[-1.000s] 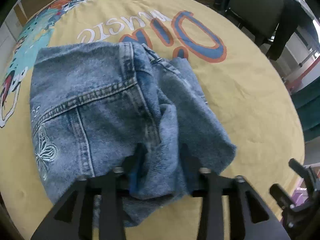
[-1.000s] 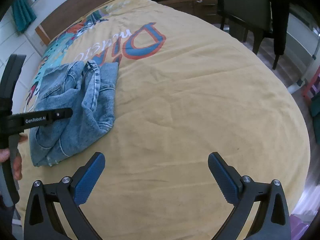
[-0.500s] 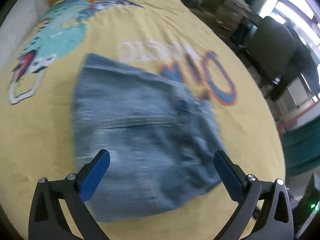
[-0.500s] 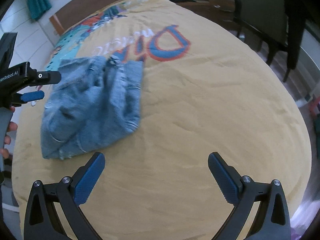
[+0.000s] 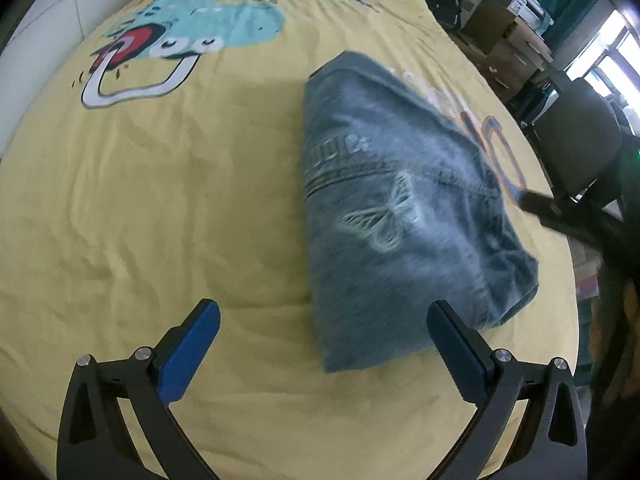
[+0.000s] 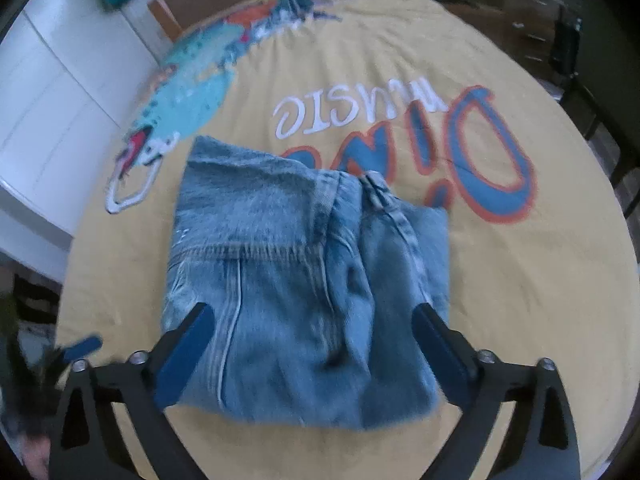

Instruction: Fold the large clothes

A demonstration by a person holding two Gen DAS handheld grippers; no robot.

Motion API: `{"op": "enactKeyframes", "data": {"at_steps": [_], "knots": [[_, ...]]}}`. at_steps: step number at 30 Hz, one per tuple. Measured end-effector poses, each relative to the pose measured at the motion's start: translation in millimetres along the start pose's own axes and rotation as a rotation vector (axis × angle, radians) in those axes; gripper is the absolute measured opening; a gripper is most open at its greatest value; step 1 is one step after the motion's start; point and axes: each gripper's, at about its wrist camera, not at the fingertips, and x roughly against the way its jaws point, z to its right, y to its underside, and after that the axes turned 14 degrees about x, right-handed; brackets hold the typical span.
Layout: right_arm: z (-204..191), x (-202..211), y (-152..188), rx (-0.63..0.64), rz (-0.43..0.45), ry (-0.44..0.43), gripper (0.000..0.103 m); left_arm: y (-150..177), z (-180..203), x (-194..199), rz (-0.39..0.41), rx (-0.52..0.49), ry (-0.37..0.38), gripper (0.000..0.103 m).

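Folded blue jeans [image 5: 400,216] with a white embroidered butterfly lie on the yellow printed bedspread [image 5: 160,200]. In the right wrist view the jeans [image 6: 304,280] lie as a compact bundle, waistband and seams on top. My left gripper [image 5: 324,344] is open and empty, hovering over bare bedspread with the jeans' near left edge between its fingers. My right gripper [image 6: 316,344] is open and empty, hovering above the near edge of the jeans. Its dark tip [image 5: 540,204] shows at the jeans' right side in the left wrist view.
The bedspread [image 6: 520,280] carries a "Dino music" print [image 6: 400,128] and a teal dinosaur [image 5: 224,20]. Cardboard boxes [image 5: 504,32] and a dark chair [image 5: 576,136] stand beyond the bed. A white wall [image 6: 52,100] is at the left.
My left gripper has let go of the jeans, opened and swung left over the bedspread. My right gripper has moved left to hover over the jeans.
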Motion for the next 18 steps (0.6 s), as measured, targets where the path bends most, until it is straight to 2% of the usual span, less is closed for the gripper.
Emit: {"op": "enactKeyframes", "data": {"at_steps": [2,4,10,13,16,18], "knots": [[0,-19,-9,0.012,-0.063,0.038,0.079,3,-10,1,-0.002,0.023,0.006,0.102],[5,-38,-12,-0.006,-0.111,0.034,0.078,3,-18,-1,-0.006,0.030,0.007,0.102],[10,-67,-17,-0.054,-0.154,-0.036,0.073,4,-36,-8,-0.020,0.072,0.015,0.102],[3,-70,-23,-0.008,-0.162,0.001,0.070,6,-37,-11,-0.025,0.053,-0.008,0.102],[-4,-71,-27,0.013,-0.165,0.024,0.048,8,-34,-15,-0.028,0.028,-0.033,0.102],[-5,-72,-27,0.016,-0.168,0.019,0.027,9,-32,-18,-0.036,0.023,-0.039,0.102]]}}
